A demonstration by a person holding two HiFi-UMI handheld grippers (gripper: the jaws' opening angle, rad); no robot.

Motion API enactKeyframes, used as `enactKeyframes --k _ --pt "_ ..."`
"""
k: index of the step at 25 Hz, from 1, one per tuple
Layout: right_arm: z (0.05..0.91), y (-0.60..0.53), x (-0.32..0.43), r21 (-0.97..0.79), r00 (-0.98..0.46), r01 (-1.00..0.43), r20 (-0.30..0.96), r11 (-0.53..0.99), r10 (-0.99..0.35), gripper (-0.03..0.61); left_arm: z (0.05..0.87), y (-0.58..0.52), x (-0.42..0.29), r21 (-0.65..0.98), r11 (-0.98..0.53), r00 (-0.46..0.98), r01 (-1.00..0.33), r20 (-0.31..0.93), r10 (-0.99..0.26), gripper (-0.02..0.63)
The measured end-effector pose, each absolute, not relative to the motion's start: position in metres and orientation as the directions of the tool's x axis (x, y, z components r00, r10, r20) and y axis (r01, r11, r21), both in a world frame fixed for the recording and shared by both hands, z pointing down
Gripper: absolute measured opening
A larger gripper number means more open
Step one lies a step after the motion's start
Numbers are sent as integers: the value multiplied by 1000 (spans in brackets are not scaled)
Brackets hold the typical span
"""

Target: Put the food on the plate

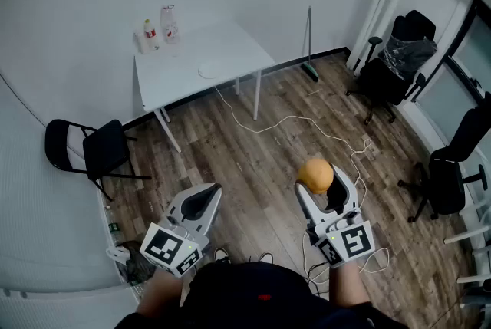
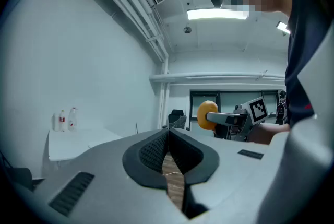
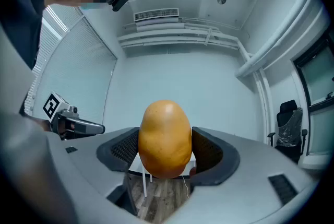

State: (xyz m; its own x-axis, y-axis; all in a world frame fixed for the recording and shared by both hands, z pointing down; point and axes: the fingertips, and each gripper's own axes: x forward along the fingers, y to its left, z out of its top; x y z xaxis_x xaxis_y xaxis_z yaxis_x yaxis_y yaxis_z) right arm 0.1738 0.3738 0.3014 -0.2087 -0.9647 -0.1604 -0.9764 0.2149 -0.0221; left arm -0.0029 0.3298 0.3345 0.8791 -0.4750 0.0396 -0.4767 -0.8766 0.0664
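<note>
An orange-yellow, egg-shaped piece of food sits between the pads of my right gripper, which is shut on it and held level over the wooden floor. The right gripper view shows the food upright, squeezed on both sides by the right gripper. My left gripper is beside it to the left, shut with nothing in it; its tips meet in the left gripper view. A white plate lies on the white table far ahead.
Two bottles stand at the table's back left corner. A black folding chair is at the left and office chairs are at the right. A white cable snakes across the floor. A broom leans on the wall.
</note>
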Motion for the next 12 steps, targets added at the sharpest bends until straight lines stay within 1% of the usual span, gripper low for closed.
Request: enactKeyframes --k 12 --pt "303 379 159 -28 -220 -974 -155 227 -963 324 336 337 -16 73 -873 876 -483 45 -481 25"
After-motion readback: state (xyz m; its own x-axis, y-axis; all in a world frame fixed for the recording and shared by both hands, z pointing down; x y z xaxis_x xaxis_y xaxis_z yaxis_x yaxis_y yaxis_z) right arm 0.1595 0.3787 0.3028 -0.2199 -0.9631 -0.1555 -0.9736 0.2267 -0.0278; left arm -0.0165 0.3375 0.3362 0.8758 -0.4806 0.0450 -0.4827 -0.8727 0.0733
